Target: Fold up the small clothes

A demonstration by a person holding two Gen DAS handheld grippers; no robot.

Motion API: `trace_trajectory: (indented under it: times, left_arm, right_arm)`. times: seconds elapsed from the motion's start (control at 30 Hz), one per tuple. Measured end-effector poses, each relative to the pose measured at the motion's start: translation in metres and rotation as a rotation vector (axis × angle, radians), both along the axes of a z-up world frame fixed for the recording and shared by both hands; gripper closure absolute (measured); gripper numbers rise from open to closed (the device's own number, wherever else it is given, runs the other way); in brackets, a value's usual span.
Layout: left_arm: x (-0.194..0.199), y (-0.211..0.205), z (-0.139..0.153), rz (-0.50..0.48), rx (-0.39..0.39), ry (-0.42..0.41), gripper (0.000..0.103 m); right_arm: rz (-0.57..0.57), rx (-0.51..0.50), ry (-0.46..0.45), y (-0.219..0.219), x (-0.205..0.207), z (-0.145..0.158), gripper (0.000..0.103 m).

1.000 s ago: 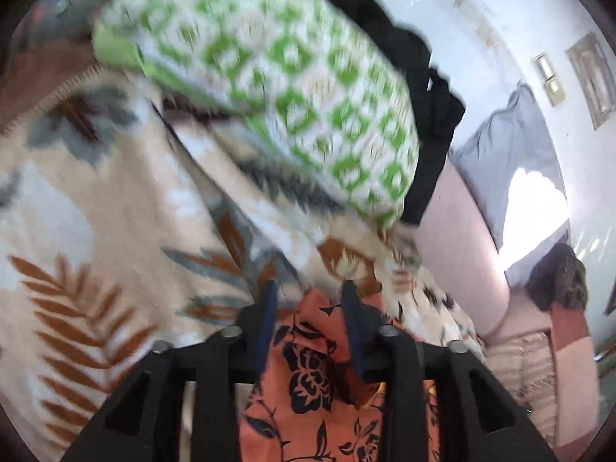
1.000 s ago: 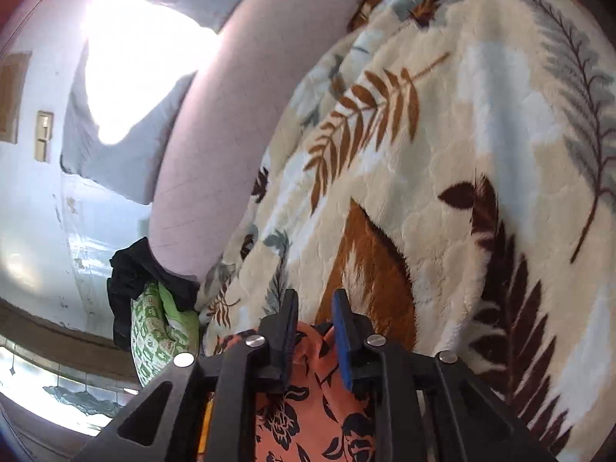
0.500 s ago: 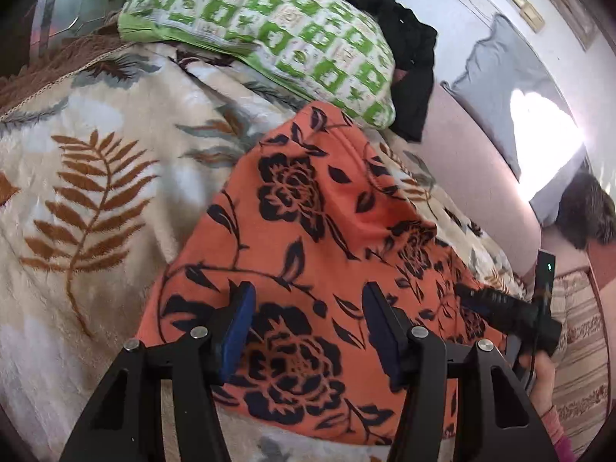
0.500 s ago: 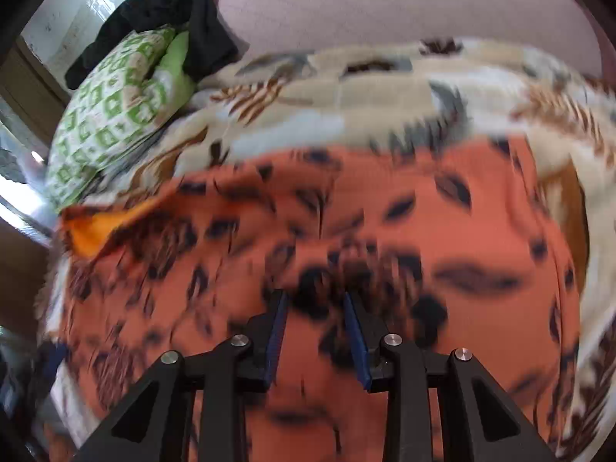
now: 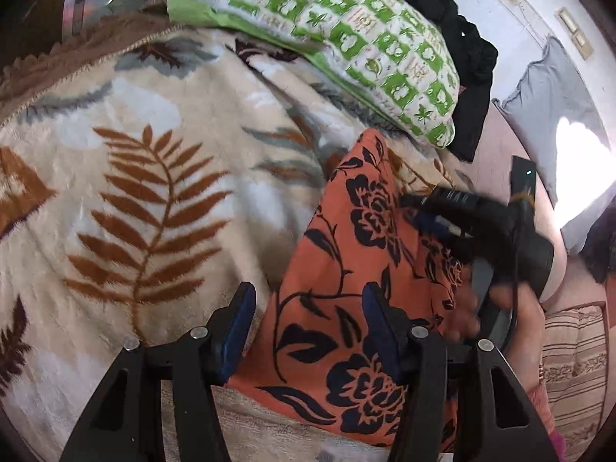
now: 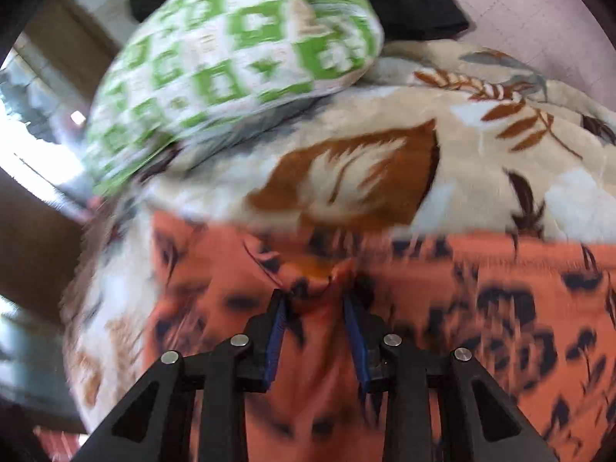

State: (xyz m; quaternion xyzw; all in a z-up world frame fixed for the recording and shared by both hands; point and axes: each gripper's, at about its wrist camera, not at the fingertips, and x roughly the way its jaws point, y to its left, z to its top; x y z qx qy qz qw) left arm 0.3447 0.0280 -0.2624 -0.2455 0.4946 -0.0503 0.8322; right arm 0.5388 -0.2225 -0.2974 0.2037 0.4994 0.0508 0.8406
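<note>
An orange cloth with black flowers (image 5: 365, 208) lies on the leaf-patterned blanket (image 5: 154, 134), folded over into a narrow strip. My left gripper (image 5: 308, 292) hovers over its near end, jaws wide apart and pressing on nothing. In the left wrist view my right gripper (image 5: 417, 213), held by a hand (image 5: 523, 319), reaches in from the right over the strip. The blurred right wrist view shows a bunched fold of the orange cloth (image 6: 500, 281) pinched between the blue pads of my right gripper (image 6: 313, 296).
A green-and-white patterned pillow (image 5: 346, 30) lies at the far end of the blanket, with a black garment (image 5: 469, 77) behind it. A grey cushion (image 5: 546, 88) leans on the wall at right. Striped fabric (image 5: 573, 350) lies low on the right.
My left gripper let go of the orange cloth and opened wide. My right gripper carried its edge across toward the left gripper, so the spread cloth is now folded narrower.
</note>
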Motion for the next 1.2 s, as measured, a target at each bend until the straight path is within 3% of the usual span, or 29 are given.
trace_trajectory:
  times: [0.07, 0.17, 0.27, 0.4, 0.5, 0.57, 0.67, 0.73, 0.8, 0.9, 0.97, 1.13, 1.2]
  left_arm:
    - [0.001, 0.002, 0.002, 0.003, 0.0, -0.005, 0.045]
    - [-0.005, -0.003, 0.02, -0.018, 0.036, -0.079, 0.045]
    - [-0.012, -0.02, 0.035, -0.087, 0.052, -0.152, 0.045]
    - [-0.019, -0.054, 0.038, -0.168, 0.078, -0.178, 0.041]
    - [-0.021, -0.074, 0.031, -0.203, 0.175, -0.157, 0.039]
    - [-0.018, -0.078, 0.017, -0.195, 0.24, -0.099, 0.036]
    - [-0.013, -0.073, -0.007, -0.158, 0.348, -0.018, 0.036]
    - [-0.015, -0.069, -0.006, -0.158, 0.326, -0.025, 0.035]
    - [-0.023, -0.059, 0.007, -0.12, 0.289, -0.048, 0.035]
    - [-0.044, -0.029, 0.017, -0.016, 0.212, -0.075, 0.035]
    - [-0.055, -0.014, 0.013, 0.023, 0.173, -0.028, 0.035]
    - [-0.08, 0.006, -0.012, 0.06, -0.104, 0.098, 0.035]
    - [-0.089, 0.004, -0.018, 0.051, -0.157, 0.106, 0.035]
  right_arm:
    - [-0.108, 0.021, -0.037, -0.016, 0.006, 0.01, 0.07]
    - [-0.121, 0.079, -0.129, -0.039, -0.014, 0.04, 0.07]
    - [-0.106, 0.022, -0.156, -0.07, -0.061, 0.067, 0.07]
    - [-0.151, -0.062, -0.133, -0.122, -0.158, 0.09, 0.07]
    - [-0.184, -0.108, -0.093, -0.153, -0.234, 0.084, 0.07]
    - [-0.216, -0.138, -0.058, -0.169, -0.275, 0.069, 0.07]
    - [-0.278, -0.117, 0.035, -0.189, -0.316, 0.024, 0.07]
    - [-0.3, -0.059, -0.056, -0.196, -0.339, 0.018, 0.07]
    - [-0.296, -0.038, -0.068, -0.197, -0.35, 0.027, 0.07]
    - [-0.377, 0.147, -0.182, -0.213, -0.377, 0.041, 0.066]
    - [-0.469, 0.257, -0.194, -0.225, -0.392, 0.04, 0.016]
    - [-0.544, 0.507, -0.152, -0.231, -0.405, 0.02, 0.014]
    - [-0.56, 0.59, -0.125, -0.225, -0.404, 0.005, 0.014]
